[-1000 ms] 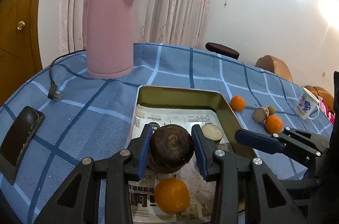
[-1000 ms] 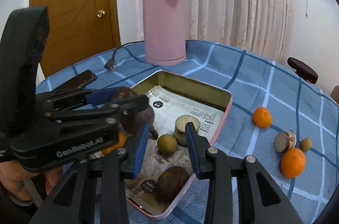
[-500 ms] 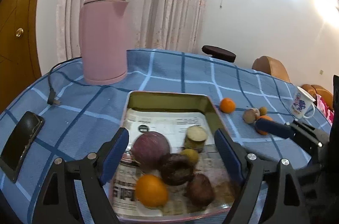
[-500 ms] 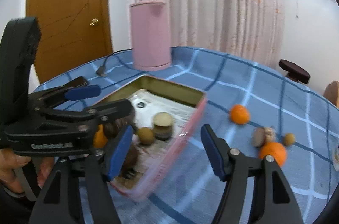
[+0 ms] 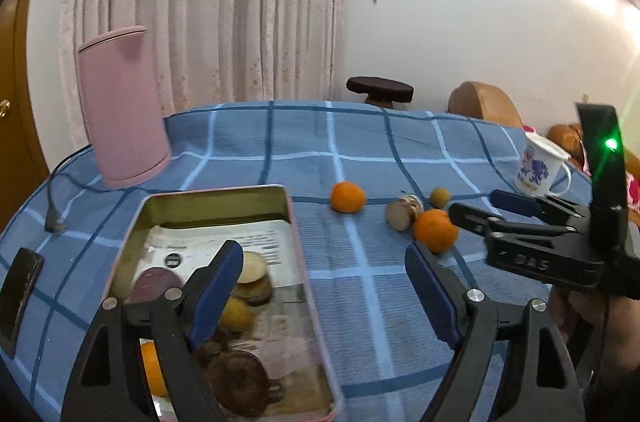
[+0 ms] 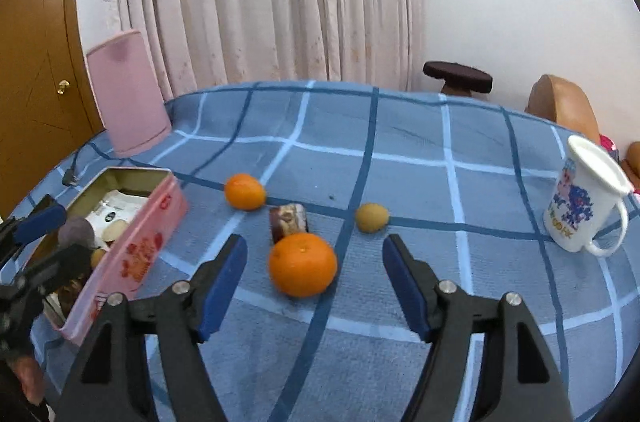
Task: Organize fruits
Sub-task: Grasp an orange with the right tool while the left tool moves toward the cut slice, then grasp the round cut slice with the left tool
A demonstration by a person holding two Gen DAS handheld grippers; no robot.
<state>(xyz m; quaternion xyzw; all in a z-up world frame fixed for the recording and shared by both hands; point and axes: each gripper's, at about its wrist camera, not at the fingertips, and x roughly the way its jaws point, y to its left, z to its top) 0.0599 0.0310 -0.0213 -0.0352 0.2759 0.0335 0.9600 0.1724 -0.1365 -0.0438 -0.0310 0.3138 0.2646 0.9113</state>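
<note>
A pink metal tin (image 5: pixel 294 222) (image 6: pixel 132 254) on the blue checked table holds several fruits: a dark round one (image 5: pixel 236 382), an orange (image 5: pixel 154 368), a yellow one (image 5: pixel 236 314) and cut slices (image 5: pixel 250 268). On the cloth lie a big orange (image 6: pixel 303 269) (image 5: pixel 435 231), a smaller orange (image 6: pixel 245 191) (image 5: pixel 347 197), a cut brown fruit (image 6: pixel 289 222) (image 5: pixel 404 212) and a small yellow fruit (image 6: pixel 372 217) (image 5: pixel 440 197). My left gripper (image 5: pixel 326 284) is open and empty above the tin's right rim. My right gripper (image 6: pixel 315 282) is open and empty, its jaws on either side of the big orange, just short of it.
A pink kettle (image 5: pixel 122 110) (image 6: pixel 128 94) stands at the back left with its cord (image 5: pixel 56 198). A black phone (image 5: pixel 18 294) lies at the left edge. A white printed mug (image 6: pixel 586 202) (image 5: pixel 538 166) stands at the right. A stool (image 6: pixel 458 78) and chair are beyond the table.
My left gripper let go of the dark fruit into the tin, opened wide and swung right. My right gripper opened and moved from the tin to the big orange.
</note>
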